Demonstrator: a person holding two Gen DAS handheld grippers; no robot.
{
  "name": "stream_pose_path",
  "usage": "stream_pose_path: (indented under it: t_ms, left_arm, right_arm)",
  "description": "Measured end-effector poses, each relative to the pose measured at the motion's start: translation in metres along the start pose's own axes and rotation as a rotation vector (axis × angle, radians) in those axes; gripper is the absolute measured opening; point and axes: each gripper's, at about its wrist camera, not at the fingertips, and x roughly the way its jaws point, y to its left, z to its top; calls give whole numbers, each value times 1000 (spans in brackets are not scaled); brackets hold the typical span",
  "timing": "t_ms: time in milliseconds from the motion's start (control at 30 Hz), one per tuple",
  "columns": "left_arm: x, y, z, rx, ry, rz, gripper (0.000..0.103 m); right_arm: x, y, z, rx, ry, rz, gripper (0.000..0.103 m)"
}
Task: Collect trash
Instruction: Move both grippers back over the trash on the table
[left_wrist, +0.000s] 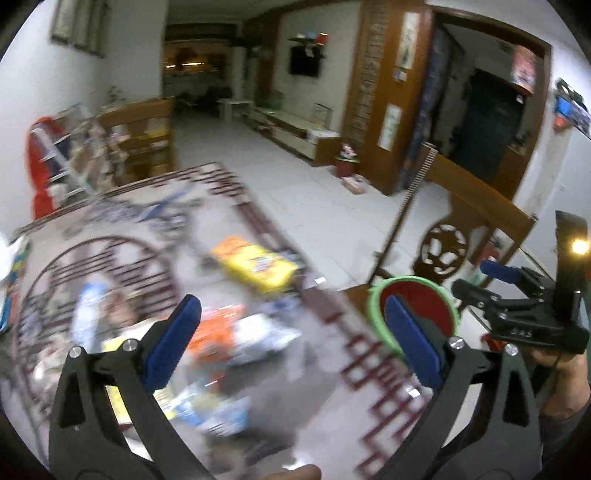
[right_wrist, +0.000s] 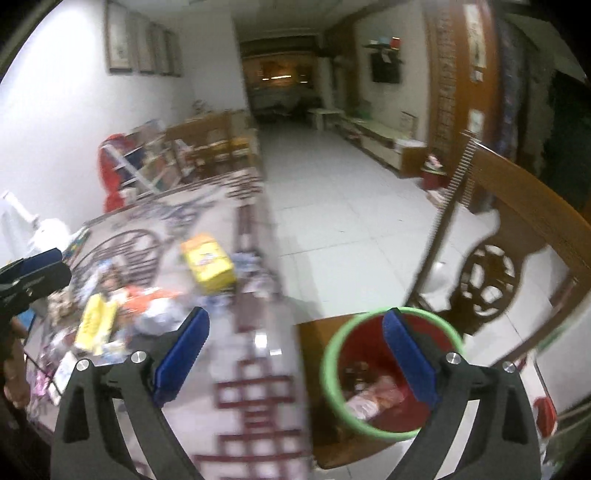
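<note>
Trash: a loose heap of crumpled wrappers and packets (left_wrist: 221, 343) sits mid-surface, on the patterned glass-topped surface (left_wrist: 373, 373) with its dark red fretwork border. A flattened yellow snack bag (left_wrist: 255, 266) lies just beyond the heap, toward the far edge. In the right wrist view the same pile (right_wrist: 122, 321) sits left of centre, with the yellow bag (right_wrist: 208, 266) behind it.

Red bin with green rim (right_wrist: 391, 373) stands off the surface's right edge, lower down, on what looks like a wooden seat by the carved wooden chair back (right_wrist: 487, 284). Pale pink crumpled stuff is already inside it. Placement makes sense: mouth open and below the edge, so drops go straight in.

Left tool (left_wrist: 291, 343): blue pads spread wide, nothing between them, hanging over the heap and angled down at it. Reads as lined up for the next pick.

Right tool (right_wrist: 295, 362): also spread wide and empty, one pad over the bin mouth, the other over the surface border. Seen from the left wrist view, it (left_wrist: 476, 280) is held out to the right beside the bin (left_wrist: 413, 314), gripped by a hand (left_wrist: 561, 373).

Both views are heavily motion-blurred, so individual wrappers can't be told apart. Judgement: partway through, plenty still on the surface.
</note>
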Motion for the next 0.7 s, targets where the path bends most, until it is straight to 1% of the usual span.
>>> stream_pose_path:
  t_ms: [200,367,500,600,700]
  left_arm:
    - [-46,82,-32,-94,-3,116,98]
    - [-68,140,-62,-168,12,195,98]
    - [-80,179,-84,-232,27,227,98]
    - [-83,199,-96,-260,44,234,98]
    - [-84,211,-105,-265,48,233,98]
  right_arm:
    - [25,83,-7,-101,57,106,92]
    - [47,142,-16,-182,95,156,92]
    - [64,174,-18,-228,102,173,92]
    - [74,186,-20,-243,114,175,92]
    - [82,191,-21,-251,122,173,92]
